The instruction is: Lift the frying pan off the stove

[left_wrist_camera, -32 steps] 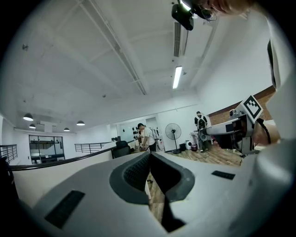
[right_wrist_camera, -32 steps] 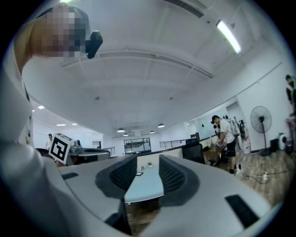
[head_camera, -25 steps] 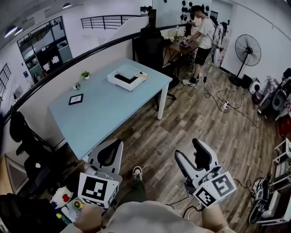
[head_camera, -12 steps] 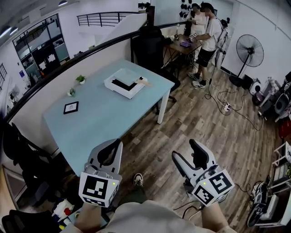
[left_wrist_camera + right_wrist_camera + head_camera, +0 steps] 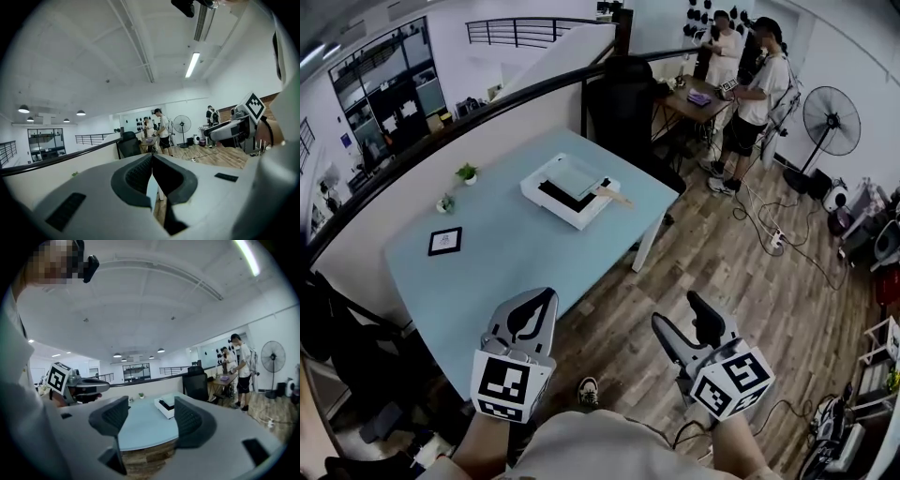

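Your left gripper (image 5: 534, 309) is clenched, pads together on nothing. Your right gripper (image 5: 680, 314) stands released, jaws wide with only air between them. Both hang over the floor (image 5: 712, 253), well short of the table (image 5: 506, 262).

No pan can be made out for certain. A flat white unit (image 5: 551, 192) sits near the table's far right corner, dark inside with a pale sheet over it. A wooden handle (image 5: 615, 196) juts from it toward the right edge. That is probably the stove with the pan on it, though it is too small to tell.

If so, expect a stiff, rigid thing with its weight out in the body, so it will want to droop and twist away from your grip. Take the handle, close to where it meets the body rather than at its free end. Wood should give the pads fair hold. Clamp squarely across it and lift level. Your right gripper is already spread for this.
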{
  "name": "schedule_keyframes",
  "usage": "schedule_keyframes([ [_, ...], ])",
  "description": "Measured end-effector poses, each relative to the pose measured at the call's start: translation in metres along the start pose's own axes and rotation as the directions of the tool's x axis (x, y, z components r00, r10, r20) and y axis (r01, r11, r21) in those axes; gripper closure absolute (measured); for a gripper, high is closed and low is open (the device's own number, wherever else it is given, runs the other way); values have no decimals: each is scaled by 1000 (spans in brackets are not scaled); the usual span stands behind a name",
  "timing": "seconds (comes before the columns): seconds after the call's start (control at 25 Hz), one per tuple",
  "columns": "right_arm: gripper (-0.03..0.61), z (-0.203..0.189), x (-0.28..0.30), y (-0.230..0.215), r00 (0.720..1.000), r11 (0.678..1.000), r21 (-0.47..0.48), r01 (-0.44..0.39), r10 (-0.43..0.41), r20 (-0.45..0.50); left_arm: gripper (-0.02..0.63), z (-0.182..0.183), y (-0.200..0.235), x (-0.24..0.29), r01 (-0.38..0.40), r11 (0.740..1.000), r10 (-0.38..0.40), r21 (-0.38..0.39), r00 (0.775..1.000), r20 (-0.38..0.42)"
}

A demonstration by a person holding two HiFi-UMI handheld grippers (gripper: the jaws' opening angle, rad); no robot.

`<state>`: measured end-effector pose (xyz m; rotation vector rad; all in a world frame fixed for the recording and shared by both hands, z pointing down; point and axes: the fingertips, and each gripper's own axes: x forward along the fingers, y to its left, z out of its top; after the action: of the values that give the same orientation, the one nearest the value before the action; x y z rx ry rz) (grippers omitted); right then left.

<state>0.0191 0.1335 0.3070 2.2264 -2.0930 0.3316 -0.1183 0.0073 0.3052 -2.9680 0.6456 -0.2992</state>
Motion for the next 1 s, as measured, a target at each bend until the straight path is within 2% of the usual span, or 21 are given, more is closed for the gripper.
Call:
schedule_keyframes([
  [0.28, 276, -2, 71, -21, 999, 1000, 12, -17, 18, -38, 607, -7, 43, 51, -2, 1000, 2, 6, 999, -32],
  [0.56, 275, -10, 113, -54, 997, 1000, 4, -15, 16, -82, 607, -17, 61, 95, -4, 1000, 4, 1, 999, -54],
  [0.8, 273, -11, 163, -96, 994, 999, -3, -39, 39, -107, 607, -21, 82, 144, -43, 999, 43, 3, 996, -72],
  [1.0, 273, -10, 223, -137, 986, 995, -6, -97, 95, -140, 607, -28, 106, 200, -95, 995, 94, -5, 990, -107],
])
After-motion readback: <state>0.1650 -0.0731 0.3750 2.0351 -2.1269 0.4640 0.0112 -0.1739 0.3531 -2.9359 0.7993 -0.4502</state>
